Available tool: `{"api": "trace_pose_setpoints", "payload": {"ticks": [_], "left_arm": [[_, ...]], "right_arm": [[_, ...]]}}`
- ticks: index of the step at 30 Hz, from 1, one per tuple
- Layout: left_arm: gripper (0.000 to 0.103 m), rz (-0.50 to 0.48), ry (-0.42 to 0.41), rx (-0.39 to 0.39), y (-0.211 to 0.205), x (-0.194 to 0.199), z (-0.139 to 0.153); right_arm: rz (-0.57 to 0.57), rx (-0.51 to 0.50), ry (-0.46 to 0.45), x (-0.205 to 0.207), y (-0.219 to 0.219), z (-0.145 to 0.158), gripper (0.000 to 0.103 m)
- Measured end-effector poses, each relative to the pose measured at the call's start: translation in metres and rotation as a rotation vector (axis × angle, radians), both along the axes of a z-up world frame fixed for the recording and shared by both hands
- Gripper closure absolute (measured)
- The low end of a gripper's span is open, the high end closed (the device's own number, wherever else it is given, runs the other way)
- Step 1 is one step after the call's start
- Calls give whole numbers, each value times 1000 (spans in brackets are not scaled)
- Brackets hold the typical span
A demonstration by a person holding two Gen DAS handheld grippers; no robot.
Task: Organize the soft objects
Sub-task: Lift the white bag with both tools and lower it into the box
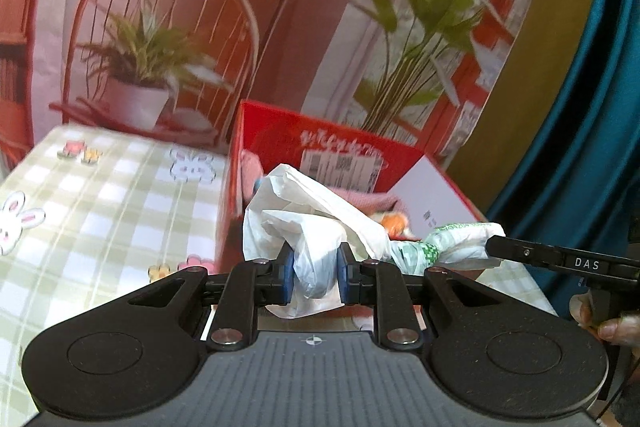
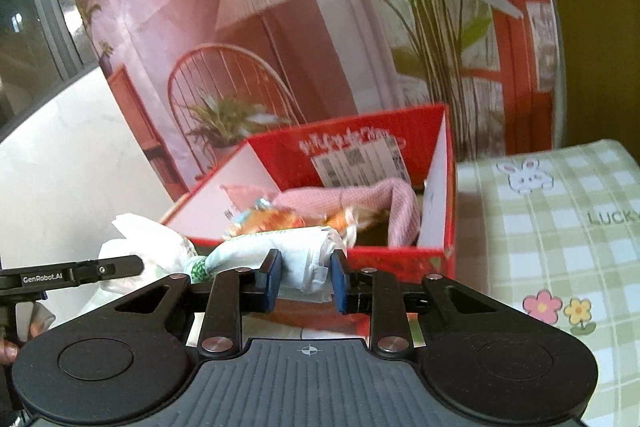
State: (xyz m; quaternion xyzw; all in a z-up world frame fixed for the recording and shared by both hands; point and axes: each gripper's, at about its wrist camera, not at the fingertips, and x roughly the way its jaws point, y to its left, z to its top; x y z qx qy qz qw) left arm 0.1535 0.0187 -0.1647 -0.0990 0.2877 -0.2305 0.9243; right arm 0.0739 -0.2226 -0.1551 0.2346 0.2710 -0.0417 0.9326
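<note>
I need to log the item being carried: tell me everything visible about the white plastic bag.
The white plastic bag is thin, crumpled film with green print toward one end. It hangs stretched between two claws: the left claw pinches its plain white end, the right claw its printed end. It is held up in front of the open red box, apparently not touching it.

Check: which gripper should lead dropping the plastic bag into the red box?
Right, probably. The right gripper pinches the bag's printed end just in front of the red box's near wall. The left gripper holds the crumpled white end, lower and off toward the box's corner.
</note>
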Motion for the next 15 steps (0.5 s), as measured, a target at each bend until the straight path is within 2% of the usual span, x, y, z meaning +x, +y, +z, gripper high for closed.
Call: {"api": "trace_pose_setpoints", "payload": {"ticks": [7,15], "left_arm": [[81,-35,-49,20,-9,10,17],[81,-60,-58,44,-23,40,28]], "right_arm": [[-20,-32,-23,1,-7,14,79],[-33,-106,-29,18,-16,27,79]]}}
